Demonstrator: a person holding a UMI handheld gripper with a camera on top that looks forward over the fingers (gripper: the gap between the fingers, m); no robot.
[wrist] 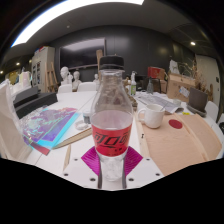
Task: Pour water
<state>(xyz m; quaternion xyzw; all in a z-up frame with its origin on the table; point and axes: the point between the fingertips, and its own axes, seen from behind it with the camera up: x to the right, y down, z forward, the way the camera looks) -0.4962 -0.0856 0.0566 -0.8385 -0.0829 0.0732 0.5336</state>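
Gripper (pixel 110 166) clamps the upright bottle (pixel 111 120) (cap on, pointing up).

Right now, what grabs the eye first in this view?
The clear bottle with the red label and dark cap, upright between the gripper fingers, whose pads flank its base. Beyond it to the right on the table stands a white cup; to the left lies a colourful book.

White gripper (pixel 112 168) fingers with magenta pads (pixel 96 160)

1 view only: camera rides the gripper (pixel 111 178), faces forward along its 2 fingers, very close to the clear red-labelled plastic bottle (pixel 111 120), white table (pixel 185 145) beyond.
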